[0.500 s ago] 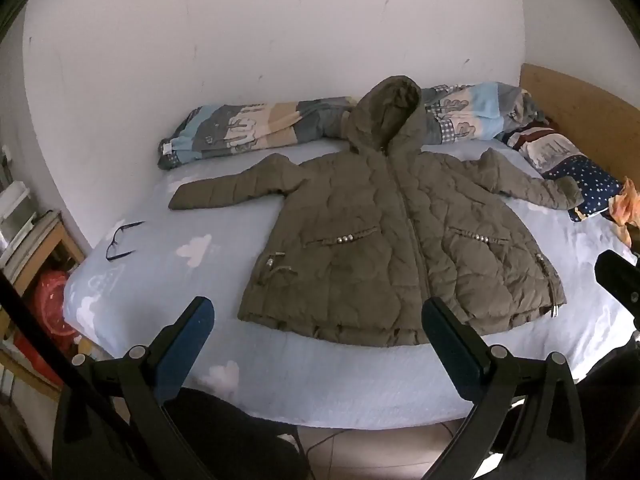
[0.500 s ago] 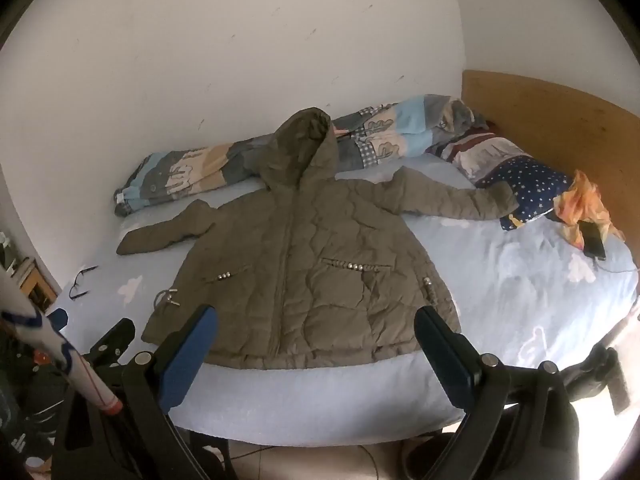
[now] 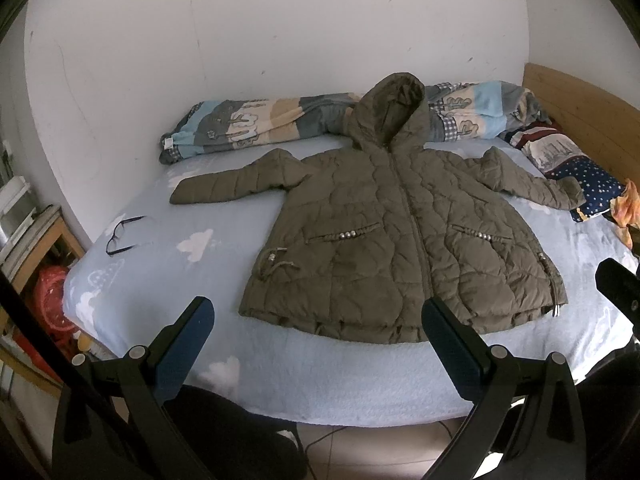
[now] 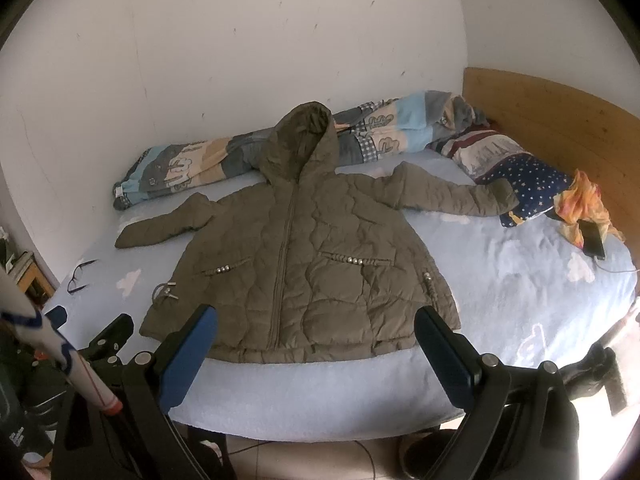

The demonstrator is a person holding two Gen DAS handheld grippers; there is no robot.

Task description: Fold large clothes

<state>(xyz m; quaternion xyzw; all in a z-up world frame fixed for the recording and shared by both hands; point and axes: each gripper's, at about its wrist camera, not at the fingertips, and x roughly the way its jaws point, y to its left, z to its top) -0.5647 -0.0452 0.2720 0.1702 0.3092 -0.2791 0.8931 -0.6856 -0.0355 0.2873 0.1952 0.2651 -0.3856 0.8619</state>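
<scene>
Bare blue bed (image 3: 280, 380) edge lies between the left gripper (image 3: 318, 330) and right gripper (image 4: 316, 336) — jaws spread, empty — and beyond them the olive quilted jacket (image 3: 400, 248), flat, zipped, sleeves outstretched.

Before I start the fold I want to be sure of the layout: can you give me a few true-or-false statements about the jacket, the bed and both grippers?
1. The jacket lies flat with both sleeves spread. True.
2. The left gripper grips the hem. False: it is open and holds nothing.
3. The glasses lie on the bed sheet, apart from the jacket. True.
4. The hood is folded down over the zipper. False: it points up toward the rolled quilt.
5. The right gripper is open. True.
</scene>
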